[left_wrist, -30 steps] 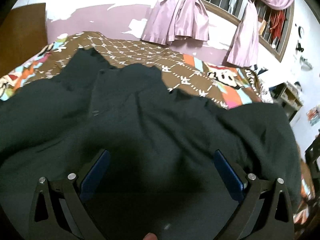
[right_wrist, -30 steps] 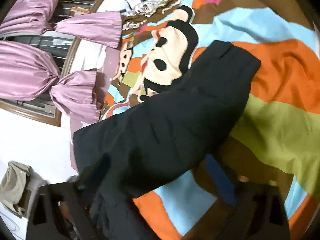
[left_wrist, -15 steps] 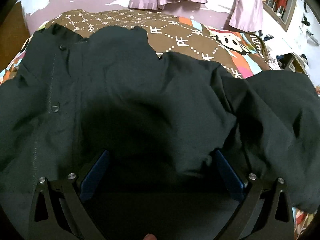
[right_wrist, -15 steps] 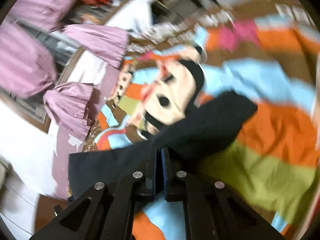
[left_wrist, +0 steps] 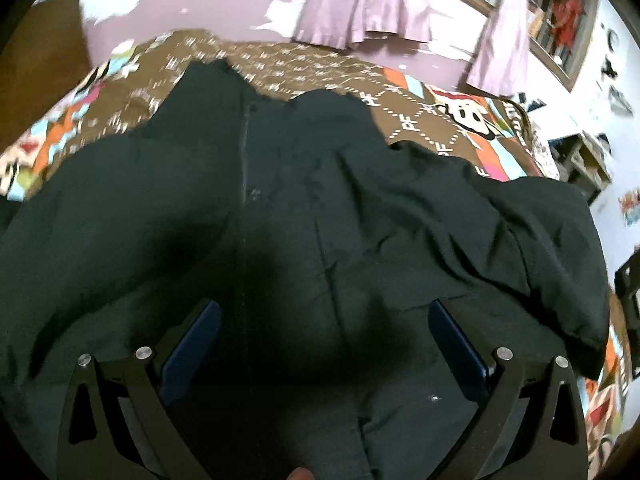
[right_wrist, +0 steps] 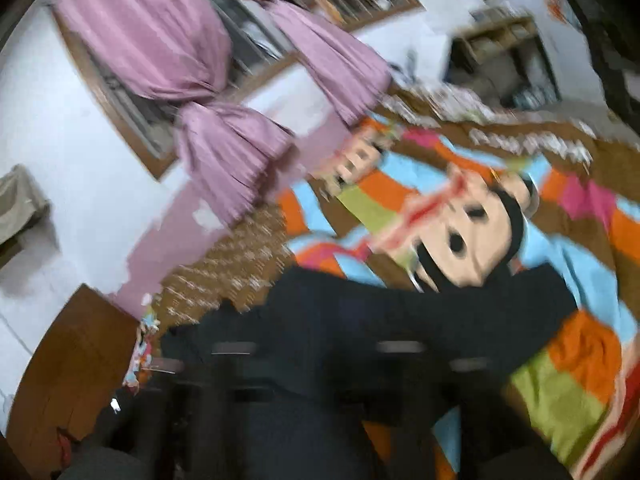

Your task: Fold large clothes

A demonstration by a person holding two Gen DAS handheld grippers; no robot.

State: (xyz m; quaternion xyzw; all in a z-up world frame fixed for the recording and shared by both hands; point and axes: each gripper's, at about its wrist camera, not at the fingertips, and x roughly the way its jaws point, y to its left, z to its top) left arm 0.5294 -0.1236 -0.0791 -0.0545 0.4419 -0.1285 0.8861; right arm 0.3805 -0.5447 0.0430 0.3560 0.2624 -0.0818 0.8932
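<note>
A large dark button-up shirt [left_wrist: 320,208] lies spread and rumpled on a colourful cartoon bedspread [left_wrist: 452,120]. My left gripper [left_wrist: 320,344] is open just above the shirt's body, its blue pads [left_wrist: 192,344] wide apart and holding nothing. In the right wrist view the picture is badly blurred; a dark sleeve [right_wrist: 420,304] stretches across the bedspread [right_wrist: 568,392] in front of my right gripper [right_wrist: 316,364], which shows only as a dark smear, so I cannot tell how its fingers stand.
Pink curtains [left_wrist: 364,0] hang over a window on the far wall beyond the bed. A brown wooden headboard [right_wrist: 68,364] stands at the left. A small shelf unit [left_wrist: 588,160] sits at the right of the bed.
My left gripper stayed open and tilted back up over the shirt. My right gripper shut on the sleeve half a second ago and has swung quickly, blurring its view.
</note>
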